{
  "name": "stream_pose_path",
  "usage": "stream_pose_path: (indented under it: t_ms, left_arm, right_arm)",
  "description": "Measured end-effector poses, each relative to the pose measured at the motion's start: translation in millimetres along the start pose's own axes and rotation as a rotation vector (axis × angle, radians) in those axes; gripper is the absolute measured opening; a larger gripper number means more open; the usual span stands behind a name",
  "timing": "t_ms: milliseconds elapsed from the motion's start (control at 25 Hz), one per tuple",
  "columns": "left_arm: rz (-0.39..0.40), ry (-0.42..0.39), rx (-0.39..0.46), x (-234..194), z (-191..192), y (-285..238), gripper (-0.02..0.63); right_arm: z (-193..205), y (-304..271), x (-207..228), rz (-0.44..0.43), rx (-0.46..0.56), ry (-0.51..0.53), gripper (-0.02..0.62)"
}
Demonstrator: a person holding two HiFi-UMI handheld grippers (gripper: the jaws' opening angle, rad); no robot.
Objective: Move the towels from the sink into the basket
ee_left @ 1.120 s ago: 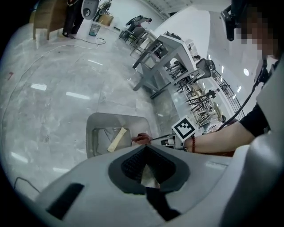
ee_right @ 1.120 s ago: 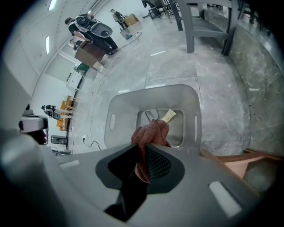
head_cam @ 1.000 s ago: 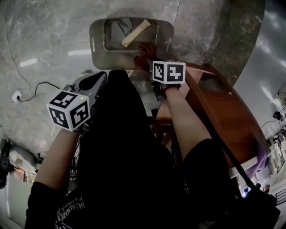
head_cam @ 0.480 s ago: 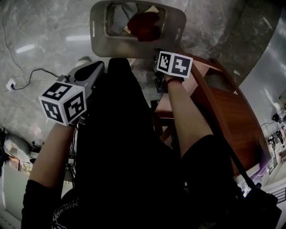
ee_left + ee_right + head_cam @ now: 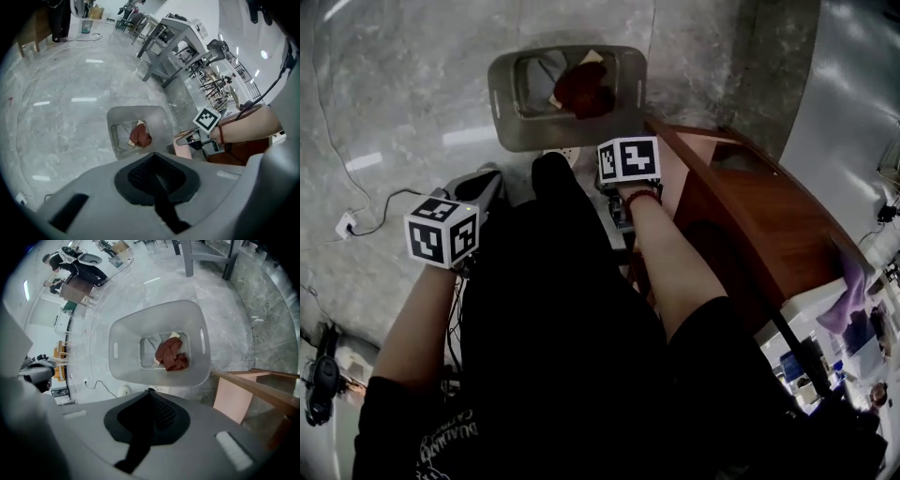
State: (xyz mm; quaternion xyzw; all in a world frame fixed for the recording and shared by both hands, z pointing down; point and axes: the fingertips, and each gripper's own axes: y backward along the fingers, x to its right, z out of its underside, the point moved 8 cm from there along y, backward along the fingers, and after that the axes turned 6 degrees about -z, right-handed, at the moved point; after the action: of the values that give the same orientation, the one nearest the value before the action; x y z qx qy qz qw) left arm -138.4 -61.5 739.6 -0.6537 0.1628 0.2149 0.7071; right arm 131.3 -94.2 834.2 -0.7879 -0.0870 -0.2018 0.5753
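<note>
The grey plastic basket (image 5: pixel 506 94) stands on the marble floor ahead of me. A dark red towel (image 5: pixel 584 89) lies crumpled inside it on paler cloth (image 5: pixel 151 347). My right gripper (image 5: pixel 149 392) hovers above the basket's near rim (image 5: pixel 159 380). Its jaws have just been closing and now stand shut with nothing between them. Its marker cube (image 5: pixel 628 159) shows in the head view. My left gripper (image 5: pixel 154 157) hangs further left and back from the basket (image 5: pixel 159 117), shut and empty. The sink is out of view.
A brown wooden cabinet (image 5: pixel 750 216) stands close on the right, its edge (image 5: pixel 253 387) beside the basket. A white cable and plug (image 5: pixel 347 223) lie on the floor at the left. Metal tables (image 5: pixel 178 42) stand far off.
The red towel, at the basket's near rim by my right gripper a second ago, now lies inside the basket. The right gripper has drawn back from it. My left gripper shifted slightly.
</note>
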Motion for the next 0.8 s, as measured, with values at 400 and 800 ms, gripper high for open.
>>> stream_pose_path:
  t_ms: [400, 800]
  left_arm:
    - [0.119, -0.140, 0.236, 48, -51, 136, 0.004]
    - [0.495, -0.450, 0.324, 132, -87, 270, 0.005]
  right_arm:
    - [60, 148, -76, 0.050, 0.455, -0.047, 0.005]
    - [128, 297, -205, -0.100, 1.143, -0.216, 0.005]
